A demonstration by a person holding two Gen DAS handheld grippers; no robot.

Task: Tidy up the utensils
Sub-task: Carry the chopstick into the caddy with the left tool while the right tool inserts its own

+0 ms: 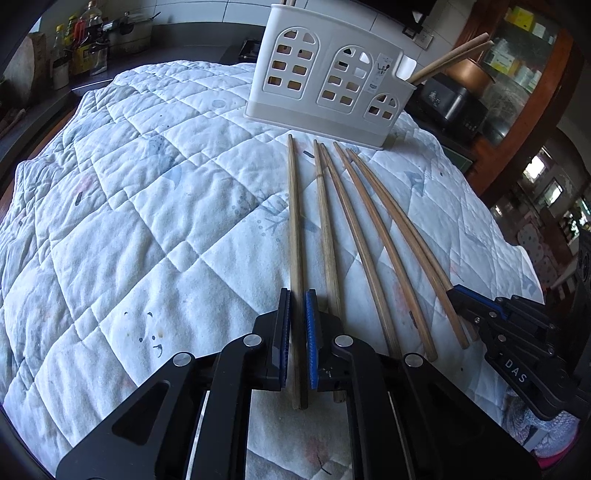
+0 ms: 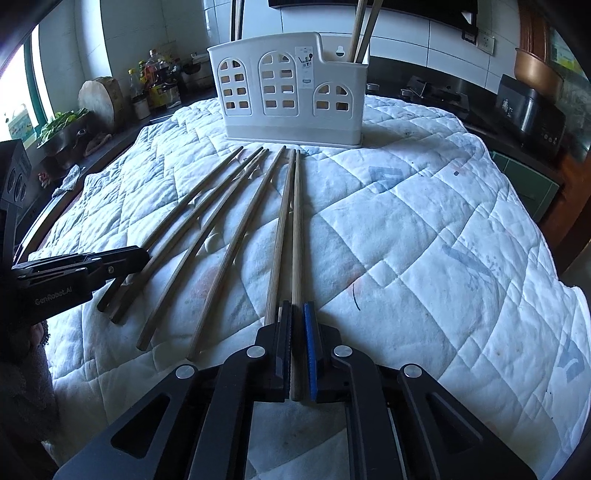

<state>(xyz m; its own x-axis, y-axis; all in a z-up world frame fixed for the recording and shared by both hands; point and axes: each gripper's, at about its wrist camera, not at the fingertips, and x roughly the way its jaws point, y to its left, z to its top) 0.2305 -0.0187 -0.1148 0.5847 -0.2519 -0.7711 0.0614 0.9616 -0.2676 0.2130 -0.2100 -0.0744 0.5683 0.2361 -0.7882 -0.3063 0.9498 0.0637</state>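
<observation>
Several wooden chopsticks lie fanned out on the quilted cloth, their tips toward a white plastic utensil holder (image 1: pixel 332 81) (image 2: pixel 288 99) standing upright at the far side. My left gripper (image 1: pixel 297 295) is shut on the leftmost chopstick (image 1: pixel 294 221), near its thick end. My right gripper (image 2: pixel 297 306) is shut on the rightmost chopstick (image 2: pixel 296 221), also near its thick end. Each gripper shows in the other's view: the right gripper (image 1: pixel 453 291) and the left gripper (image 2: pixel 144 254). A few chopsticks (image 1: pixel 450 59) (image 2: pixel 362 29) stand in the holder's right compartment.
A white quilted cloth (image 1: pixel 147 221) (image 2: pixel 424 221) covers the table. Bottles (image 1: pixel 81 44) (image 2: pixel 159 81) and a round chopping block (image 2: pixel 101 99) sit on the counter at the back left. A black appliance (image 1: pixel 450 103) (image 2: pixel 528 110) stands at the back right, past the cloth's edge.
</observation>
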